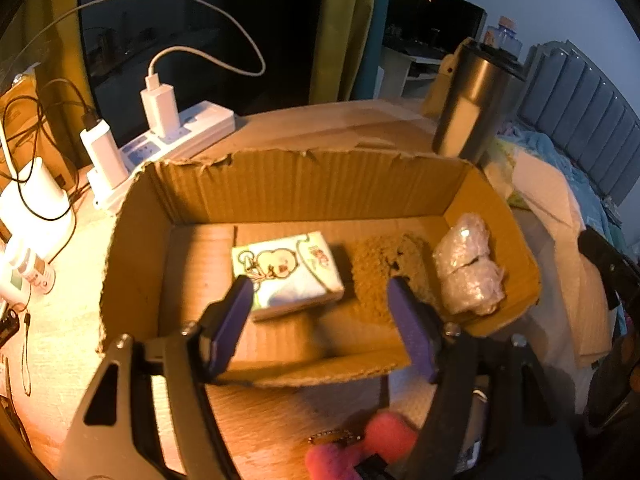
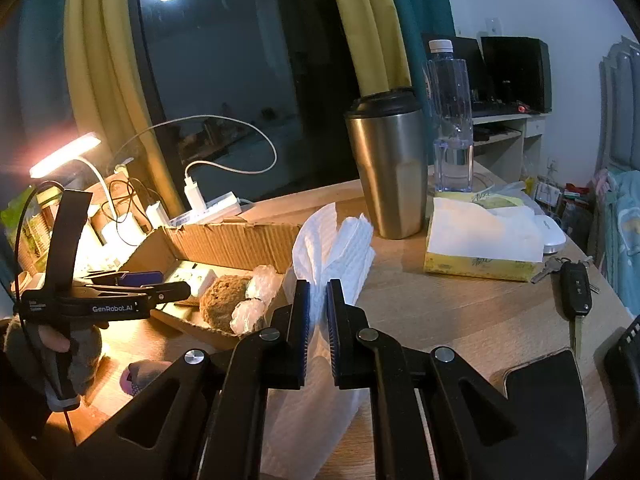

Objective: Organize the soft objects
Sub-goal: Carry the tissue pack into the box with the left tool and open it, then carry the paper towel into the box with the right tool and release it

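An open cardboard box (image 1: 304, 184) sits on the wooden table. In it lie a tissue pack with a cartoon print (image 1: 286, 274), a brown sponge (image 1: 384, 268) and a bubble-wrap bundle (image 1: 468, 268). My left gripper (image 1: 320, 300) is open and empty above the box's near side; it also shows in the right wrist view (image 2: 152, 284). A pink plush thing (image 1: 360, 448) lies on the table below it. My right gripper (image 2: 318, 300) is shut on a white paper towel (image 2: 336, 240), held up to the right of the box (image 2: 236, 236).
A steel tumbler (image 2: 386, 164), a water bottle (image 2: 450, 120) and a yellow tissue box (image 2: 480, 248) stand behind. A car key (image 2: 576, 288) lies at the right. A power strip with chargers (image 1: 176, 132) and a lamp (image 2: 66, 154) are at the left.
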